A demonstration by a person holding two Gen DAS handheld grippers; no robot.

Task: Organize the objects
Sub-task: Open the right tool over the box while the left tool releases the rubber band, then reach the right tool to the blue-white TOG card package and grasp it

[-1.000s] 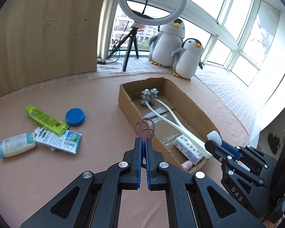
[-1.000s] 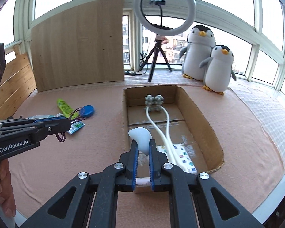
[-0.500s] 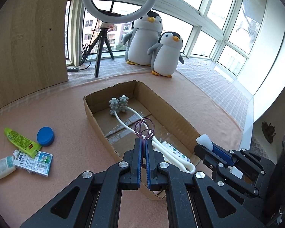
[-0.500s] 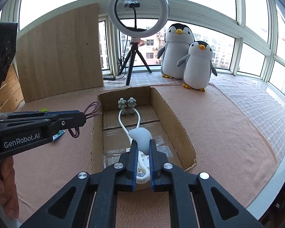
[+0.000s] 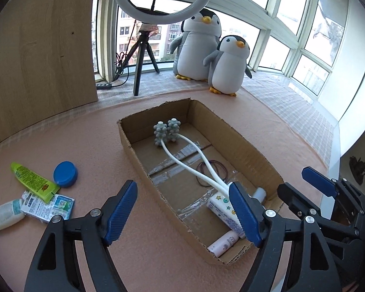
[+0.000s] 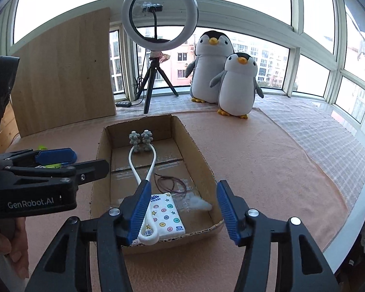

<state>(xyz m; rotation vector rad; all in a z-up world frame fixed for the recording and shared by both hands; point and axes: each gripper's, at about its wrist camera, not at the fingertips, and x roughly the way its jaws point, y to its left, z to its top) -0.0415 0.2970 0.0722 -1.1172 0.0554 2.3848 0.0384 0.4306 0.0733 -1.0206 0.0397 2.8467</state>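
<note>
- The left gripper has its blue-padded jaws wide apart and opening, with nothing held between them.
- The right gripper also has its jaws apart and opening, and nothing is pinched in them.
- Both grippers hang over the near end of the open brown cardboard box, which sits on the pink mat.
- Thin purple hair bands lie loose on the box floor, about in the middle of the box.
- A small white puffy lump lies on the box floor near the right wall, just beside the hair bands.
- A white looped massager with two grey bumpy balls lies along the box, its balls at the far end.
- A white tissue pack with coloured dots lies at the near end of the box, touching the massager's loop.
- A small pink and white tube lies in the near corner of the box.
- Left of the box, on the mat, lie a green tube, a round blue lid, a white bottle and a flat blue and white packet.
- Behind the box stand two grey and white plush penguins, a ring light on a black tripod and a wooden board.
- A hand holds the left gripper's handle.
</note>
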